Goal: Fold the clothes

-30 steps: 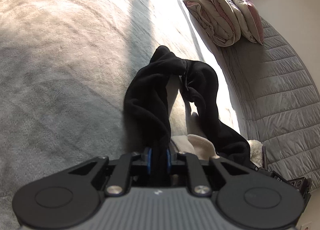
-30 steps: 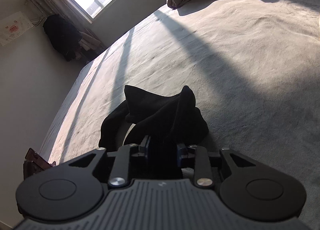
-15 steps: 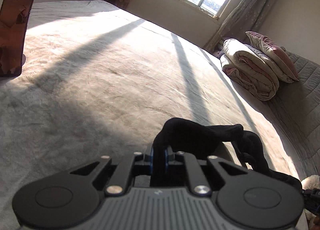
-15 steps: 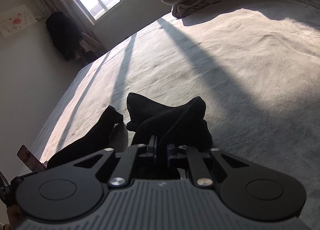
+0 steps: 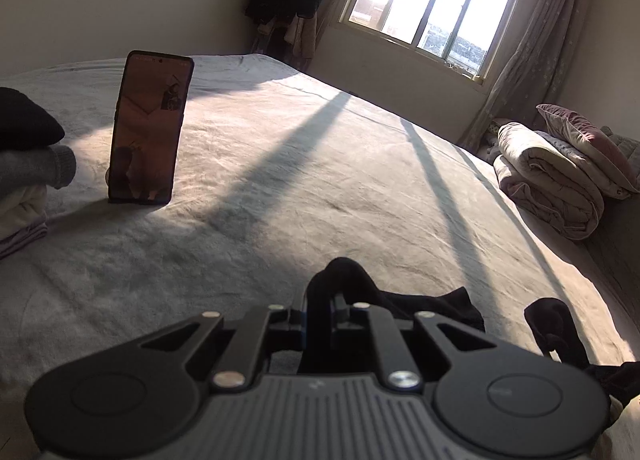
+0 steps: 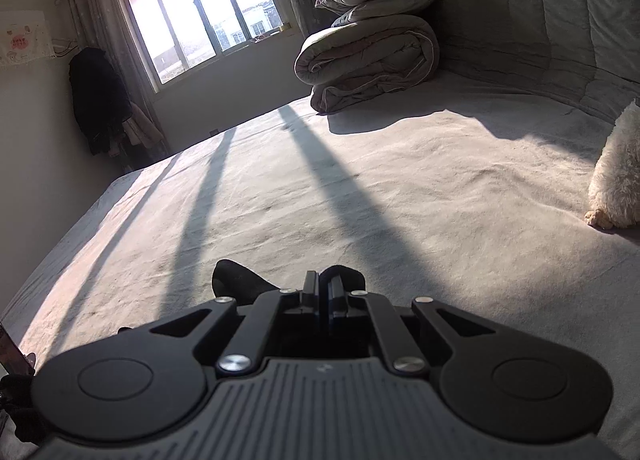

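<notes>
A black garment [image 5: 424, 302] is found bunched low over the bed [image 5: 280, 188], held at two points. The left tool [image 5: 320, 310] is pressed together on a ridge of the dark cloth, which rises between its fingers and trails off to the right. The right tool [image 6: 323, 292] is likewise pinched on a fold of the same fabric [image 6: 236, 280], a loose corner of which shows just left of its tips. No gap is seen between either pair of jaws beyond the thickness of the cloth.

The garment is judged soft, limp and light: it sags and rumples rather than holding any line, and no stiff part is visible. Its dark, matt surface suggests a knit that should not slip readily from a firm pinch, though thin single layers could pull free. Hold is best taken at opposite edges or corners, so that the cloth can be drawn taut and laid flat before any crease is set. The present grips appear to sit on bunched folds, so the outline cannot be told.

Nearby, a phone [image 5: 150, 128] stands upright, and a stack of folded clothes [image 5: 28, 164] lies at the left edge.
</notes>
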A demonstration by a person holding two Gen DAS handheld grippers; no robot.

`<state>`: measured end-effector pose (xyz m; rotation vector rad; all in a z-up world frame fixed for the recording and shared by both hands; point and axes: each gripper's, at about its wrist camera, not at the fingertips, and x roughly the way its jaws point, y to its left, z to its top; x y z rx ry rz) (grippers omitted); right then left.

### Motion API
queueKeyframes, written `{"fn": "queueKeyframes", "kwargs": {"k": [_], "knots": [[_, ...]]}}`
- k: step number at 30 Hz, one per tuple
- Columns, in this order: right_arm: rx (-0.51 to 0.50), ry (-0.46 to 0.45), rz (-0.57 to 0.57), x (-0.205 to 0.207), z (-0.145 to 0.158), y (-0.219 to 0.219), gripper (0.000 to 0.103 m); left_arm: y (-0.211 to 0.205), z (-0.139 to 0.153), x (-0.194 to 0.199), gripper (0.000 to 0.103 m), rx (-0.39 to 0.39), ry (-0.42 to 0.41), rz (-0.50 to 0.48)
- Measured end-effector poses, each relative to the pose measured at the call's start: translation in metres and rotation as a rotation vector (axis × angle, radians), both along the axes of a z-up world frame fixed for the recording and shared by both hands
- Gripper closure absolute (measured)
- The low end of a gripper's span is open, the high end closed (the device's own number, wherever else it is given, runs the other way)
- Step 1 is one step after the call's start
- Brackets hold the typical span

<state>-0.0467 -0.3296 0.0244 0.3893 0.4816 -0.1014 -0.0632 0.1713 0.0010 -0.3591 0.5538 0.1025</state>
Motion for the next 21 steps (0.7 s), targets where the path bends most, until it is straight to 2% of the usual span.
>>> {"fn": "queueKeyframes", "kwargs": {"k": [5,9,11,14,16,20,21], "knots": [[-0.049,-0.004,-0.019,0.001,0.0,0.001,0.098,0.009,-0.01,-0.009,0.093,0.011,0.055,-0.042],[-0.078,0.009,-0.009,0.004,-0.004,0.002,0.098,0.009,-0.031,0.0,0.09,-0.017,0.199,-0.176],[-0.08,0.021,0.0,0.006,-0.006,0.004,0.098,0.004,-0.036,0.002,0.087,0.01,0.219,-0.222],[-0.074,0.036,0.013,0.007,-0.009,0.007,0.096,-0.005,-0.03,0.002,0.075,0.09,0.174,-0.263],[-0.079,0.042,0.017,0.006,-0.009,0.01,0.09,-0.009,-0.024,0.003,0.063,0.12,0.131,-0.286],[-0.085,0.049,0.016,0.007,-0.011,0.007,0.087,-0.01,-0.021,0.017,0.058,0.124,0.09,-0.307],[-0.08,0.052,0.008,0.007,-0.012,0.006,0.08,-0.012,-0.022,0.023,0.055,0.123,0.088,-0.314]]}}
